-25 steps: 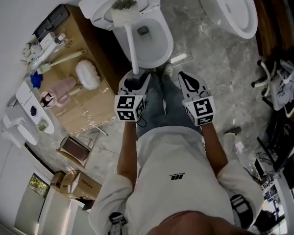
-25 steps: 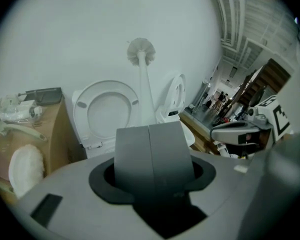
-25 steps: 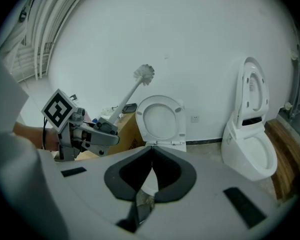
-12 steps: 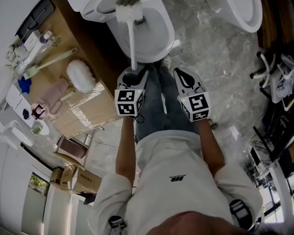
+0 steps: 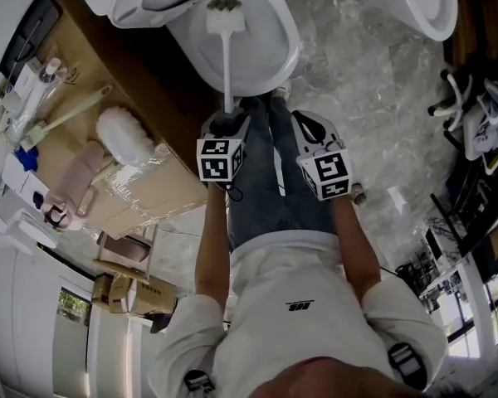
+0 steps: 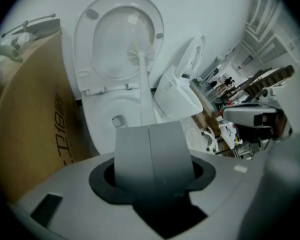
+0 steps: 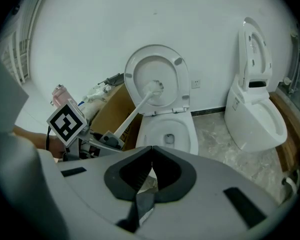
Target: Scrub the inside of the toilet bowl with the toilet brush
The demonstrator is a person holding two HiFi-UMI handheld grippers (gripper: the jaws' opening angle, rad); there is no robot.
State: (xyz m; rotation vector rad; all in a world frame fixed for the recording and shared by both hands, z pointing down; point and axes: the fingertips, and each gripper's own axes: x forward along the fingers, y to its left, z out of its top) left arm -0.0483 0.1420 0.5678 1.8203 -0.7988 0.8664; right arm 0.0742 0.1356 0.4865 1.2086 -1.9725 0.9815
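Note:
The white toilet point(image 5: 261, 60) stands with its seat and lid raised point(image 6: 121, 36). A white toilet brush point(image 5: 226, 52) runs from my left gripper point(image 5: 225, 121) up over the rear of the bowl, its bristle head point(image 5: 225, 8) near the raised seat. The left gripper point(image 6: 149, 129) is shut on the brush handle point(image 6: 143, 96). In the right gripper view the brush head point(image 7: 156, 87) shows against the raised seat, above the bowl point(image 7: 167, 131). My right gripper point(image 5: 304, 124) hangs beside the left one, in front of the toilet, and its jaws point(image 7: 151, 151) are shut with nothing between them.
A cardboard box point(image 5: 149, 185) left of the toilet carries a white fluffy duster point(image 5: 123, 135), a long brush point(image 5: 66, 116) and a pink item point(image 5: 73, 177). A second toilet point(image 5: 415, 2) stands to the right. The person's jeans point(image 5: 266, 189) are below the grippers. Clutter point(image 5: 481, 131) lines the right side.
The toilet sits higher in the head view. The brush head has shifted from the raised seat toward the rear of the bowl. Both grippers stay shut and close together.

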